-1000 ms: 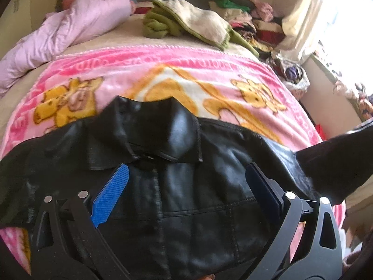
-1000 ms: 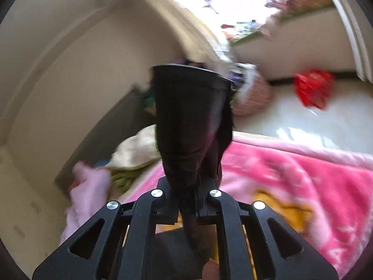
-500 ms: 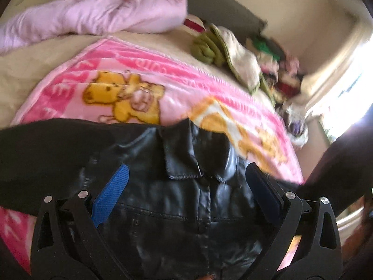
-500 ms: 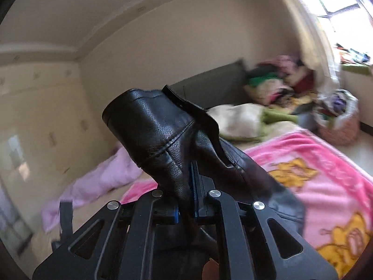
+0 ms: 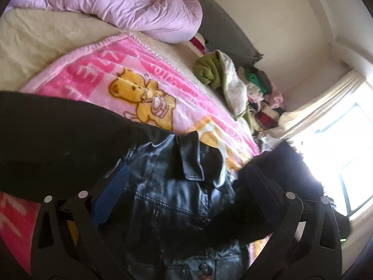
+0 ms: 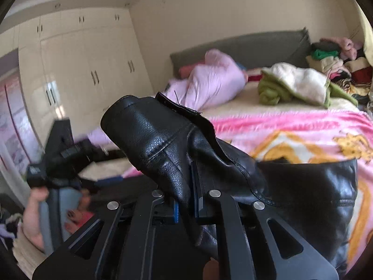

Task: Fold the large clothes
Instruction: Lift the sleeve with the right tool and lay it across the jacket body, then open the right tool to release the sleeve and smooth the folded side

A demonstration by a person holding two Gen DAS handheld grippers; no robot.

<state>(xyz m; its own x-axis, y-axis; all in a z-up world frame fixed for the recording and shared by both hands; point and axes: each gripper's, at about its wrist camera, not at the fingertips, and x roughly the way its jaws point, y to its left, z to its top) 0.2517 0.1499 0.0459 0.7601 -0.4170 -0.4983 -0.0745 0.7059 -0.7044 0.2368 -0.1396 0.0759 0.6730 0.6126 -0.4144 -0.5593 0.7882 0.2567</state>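
Here, a black leather jacket was seen spread front-up on a pink teddy-bear blanket that covered the near part of the bed. Its collar pointed toward the headboard, and one sleeve was stretched out flat to the left in the left wrist view. The left hand-held gripper was held over the jacket's chest with its jaws spread wide — a blue pad could be made out on the left finger, and nothing was pinched between the two.

The right hand-held gripper was pressed together on the jacket's other sleeve, the cuff of which was lifted clear of the bed and stood up in front of the camera. From the pinched spot, the leather trailed down to the right toward the body of the jacket.

In the right wrist view the left hand-held gripper was visible at the left edge — somewhat blurred — with a person's hand wrapped around its handle. Beyond the blanket, a lilac quilt, a green-and-cream blanket and a pile of folded clothes were seen lying near the headboard, and white wardrobe doors were seen along the far wall.
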